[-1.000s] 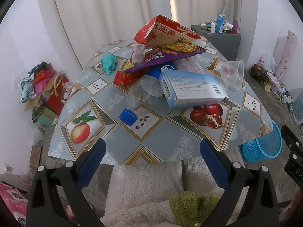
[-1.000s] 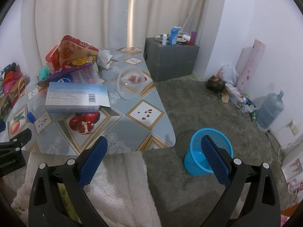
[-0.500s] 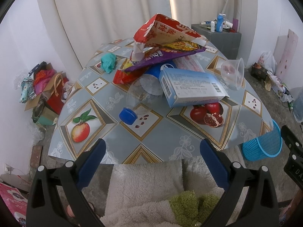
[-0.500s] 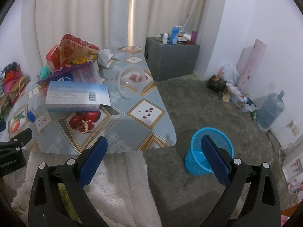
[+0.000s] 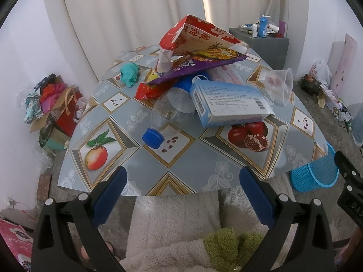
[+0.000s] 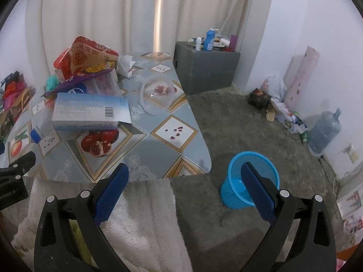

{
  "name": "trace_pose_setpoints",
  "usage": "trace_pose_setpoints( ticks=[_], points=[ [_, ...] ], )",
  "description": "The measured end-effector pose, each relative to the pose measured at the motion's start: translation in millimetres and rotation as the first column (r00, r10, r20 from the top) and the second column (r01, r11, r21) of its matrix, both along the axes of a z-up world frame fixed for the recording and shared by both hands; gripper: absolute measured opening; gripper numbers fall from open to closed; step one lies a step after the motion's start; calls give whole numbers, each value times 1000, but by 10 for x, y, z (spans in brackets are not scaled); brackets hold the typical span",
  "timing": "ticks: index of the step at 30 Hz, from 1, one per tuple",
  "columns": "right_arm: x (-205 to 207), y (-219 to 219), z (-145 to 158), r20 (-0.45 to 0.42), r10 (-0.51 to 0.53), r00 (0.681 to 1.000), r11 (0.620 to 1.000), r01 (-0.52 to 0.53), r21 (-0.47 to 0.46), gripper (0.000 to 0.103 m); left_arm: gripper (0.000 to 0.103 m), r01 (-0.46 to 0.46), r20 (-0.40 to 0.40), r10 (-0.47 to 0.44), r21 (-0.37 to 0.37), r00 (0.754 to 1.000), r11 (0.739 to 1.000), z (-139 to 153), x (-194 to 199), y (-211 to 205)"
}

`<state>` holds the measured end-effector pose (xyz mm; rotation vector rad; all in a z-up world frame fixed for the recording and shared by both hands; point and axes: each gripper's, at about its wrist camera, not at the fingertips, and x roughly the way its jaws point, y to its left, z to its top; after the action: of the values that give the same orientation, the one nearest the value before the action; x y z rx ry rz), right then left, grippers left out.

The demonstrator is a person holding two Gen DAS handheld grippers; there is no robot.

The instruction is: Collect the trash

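While both the left gripper and right gripper hang wide open and empty, collection is unstarted: trash pile at twelve o'clock, blue basket at four; next, grasp the plastic bottle.

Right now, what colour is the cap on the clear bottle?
Blue; the cap shows best in the left wrist view.

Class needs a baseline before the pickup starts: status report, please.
Left tongs open, empty. Right tongs open, empty. Trash pile untouched on table; blue bin on floor, unobstructed.
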<state>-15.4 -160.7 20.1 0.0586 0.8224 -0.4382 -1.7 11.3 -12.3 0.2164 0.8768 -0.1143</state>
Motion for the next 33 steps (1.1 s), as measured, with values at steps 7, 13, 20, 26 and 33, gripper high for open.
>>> trace_pose_setpoints(
  ticks=[7,13,20,26,33],
  points=[
    [-12,-34,-8,2,-7,1000,1000,7,5,95,97,2,9,-2,0,1000,1000,-16,-6,24],
    [66,-116,-41,13,-2,1000,1000,2,24,95,97,-17,21,17,17,1000,1000,89,140,24],
    [262,-173,-32,62,72,995,996,-75,49,95,97,52,61,-51,-6,997,999,148,359,114],
    [466,-284,-23,121,106,987,991,-115,71,95,97,244,176,-213,-174,961,954,286,511,132],
    [852,-660,-14,165,52,985,993,-69,97,95,97,377,197,-342,-184,919,908,379,834,-122]
  ],
)
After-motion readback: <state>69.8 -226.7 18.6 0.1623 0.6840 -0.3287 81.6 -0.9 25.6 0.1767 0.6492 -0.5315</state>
